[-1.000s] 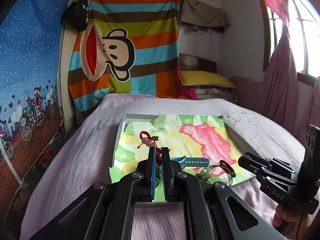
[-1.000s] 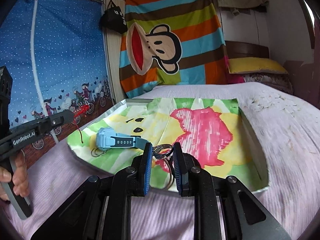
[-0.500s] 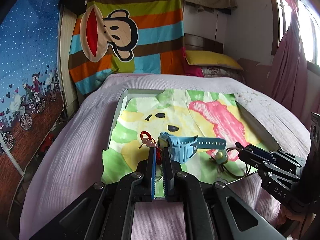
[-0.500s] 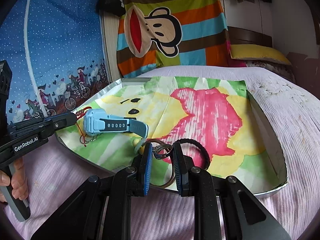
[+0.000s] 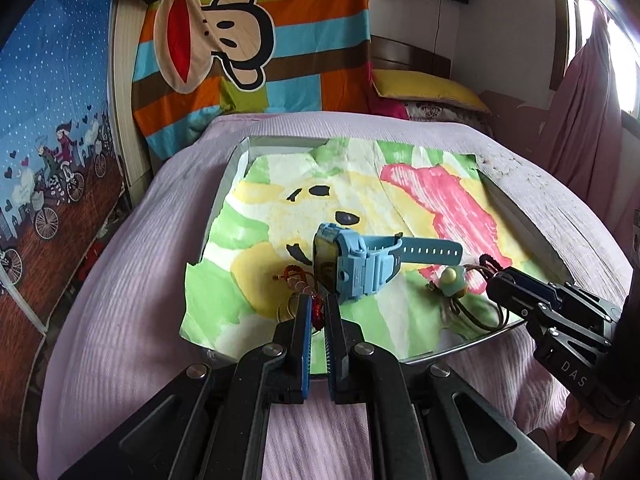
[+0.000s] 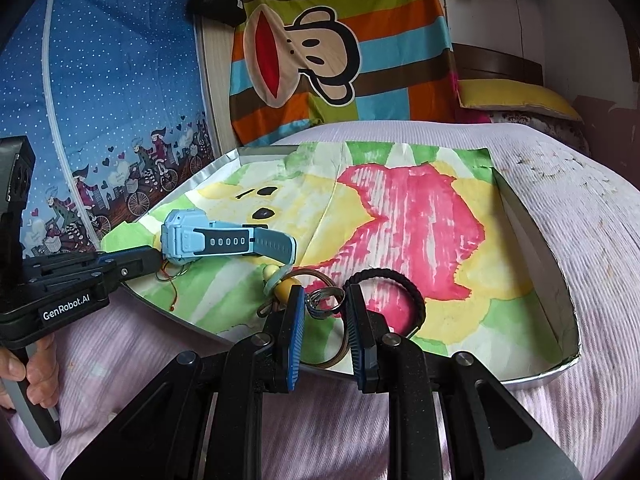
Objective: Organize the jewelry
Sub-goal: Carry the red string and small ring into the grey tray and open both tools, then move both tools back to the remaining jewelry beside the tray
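Note:
A silver tray [image 5: 225,196] lined with a bright painted paper lies on the bed. My left gripper [image 5: 317,316] is shut on a red cord bracelet [image 5: 294,276] at the tray's near edge, just left of a blue watch [image 5: 356,264] that stands on its side. In the right wrist view my right gripper [image 6: 325,312] is shut on a silver ring [image 6: 326,298] low over the tray [image 6: 532,236]. Beside the ring lie a black braided bracelet [image 6: 404,280] and a brown cord with pale beads [image 6: 278,278]. The left gripper [image 6: 154,259] reaches to the watch [image 6: 224,240].
The tray sits on a lilac bedspread [image 5: 132,320]. A striped monkey blanket [image 5: 248,40] hangs behind, and a yellow pillow [image 5: 424,88] lies at the bed's head. A person's hand [image 6: 28,376] holds the left gripper's handle. The right gripper [image 5: 516,292] sits at the tray's right corner.
Both grippers have come down and forward toward the tray, each still holding its piece. The red bracelet now hangs at the paper beside the watch.

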The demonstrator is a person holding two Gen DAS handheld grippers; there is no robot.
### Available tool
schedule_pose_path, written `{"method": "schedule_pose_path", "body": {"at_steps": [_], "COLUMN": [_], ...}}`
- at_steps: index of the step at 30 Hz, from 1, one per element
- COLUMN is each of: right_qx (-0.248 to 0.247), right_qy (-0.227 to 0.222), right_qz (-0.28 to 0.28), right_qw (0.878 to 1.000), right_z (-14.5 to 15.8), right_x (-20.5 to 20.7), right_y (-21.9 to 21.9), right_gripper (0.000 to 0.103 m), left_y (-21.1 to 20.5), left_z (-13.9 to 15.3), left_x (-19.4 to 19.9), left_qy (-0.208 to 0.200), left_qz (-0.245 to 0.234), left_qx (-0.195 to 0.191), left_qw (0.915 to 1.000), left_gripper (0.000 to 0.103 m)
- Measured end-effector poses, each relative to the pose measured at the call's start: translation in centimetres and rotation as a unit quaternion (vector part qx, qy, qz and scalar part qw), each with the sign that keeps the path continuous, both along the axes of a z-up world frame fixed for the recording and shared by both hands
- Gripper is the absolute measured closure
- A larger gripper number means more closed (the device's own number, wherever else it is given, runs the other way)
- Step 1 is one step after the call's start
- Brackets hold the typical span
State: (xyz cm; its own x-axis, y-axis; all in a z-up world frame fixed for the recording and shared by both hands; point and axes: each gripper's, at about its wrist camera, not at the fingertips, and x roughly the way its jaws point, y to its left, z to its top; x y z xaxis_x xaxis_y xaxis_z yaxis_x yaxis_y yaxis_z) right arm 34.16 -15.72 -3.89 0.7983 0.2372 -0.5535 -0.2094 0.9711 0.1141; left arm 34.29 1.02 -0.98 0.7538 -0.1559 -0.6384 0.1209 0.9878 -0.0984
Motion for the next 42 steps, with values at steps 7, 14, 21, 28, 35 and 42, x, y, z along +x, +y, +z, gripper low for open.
{"method": "schedule_pose_path", "body": {"at_steps": [7, 14, 21, 28, 35, 42], "right_qx": [0.001, 0.001, 0.015, 0.02, 0.011, 0.008], "right_qy": [-0.012, -0.055, -0.104, -0.152, -0.188, -0.192], "right_qz": [-0.004, -0.019, -0.043, -0.066, -0.075, -0.077], "right_qw": [1.0, 0.998, 0.994, 0.986, 0.979, 0.978], "right_z": [0.3, 1.6, 3.3, 4.6, 5.4, 5.3], "right_x": [-0.5, -2.9, -6.1, -9.6, -13.5, -16.3], "right_y": [-0.3, -0.8, -1.8, -2.5, -2.6, -2.8], "right_gripper": [0.067, 0.051, 0.034, 0.01, 0.002, 0.002], "left_y": [0.1, 0.6, 1.2, 1.4, 1.8, 2.1], "left_z": [-0.1, 0.4, 1.6, 3.0, 3.6, 3.4], "left_x": [-0.2, -1.4, -3.9, -6.7, -9.6, -12.2], "left_qy": [-0.003, -0.014, -0.056, -0.099, -0.133, -0.146], "left_qz": [-0.001, 0.002, 0.008, 0.011, 0.025, 0.031], "left_qx": [-0.002, -0.014, -0.031, -0.03, -0.03, -0.032], "left_qw": [1.0, 0.9998, 0.9979, 0.9945, 0.9904, 0.9882], "left_gripper": [0.096, 0.093, 0.05, 0.025, 0.002, 0.0]}}
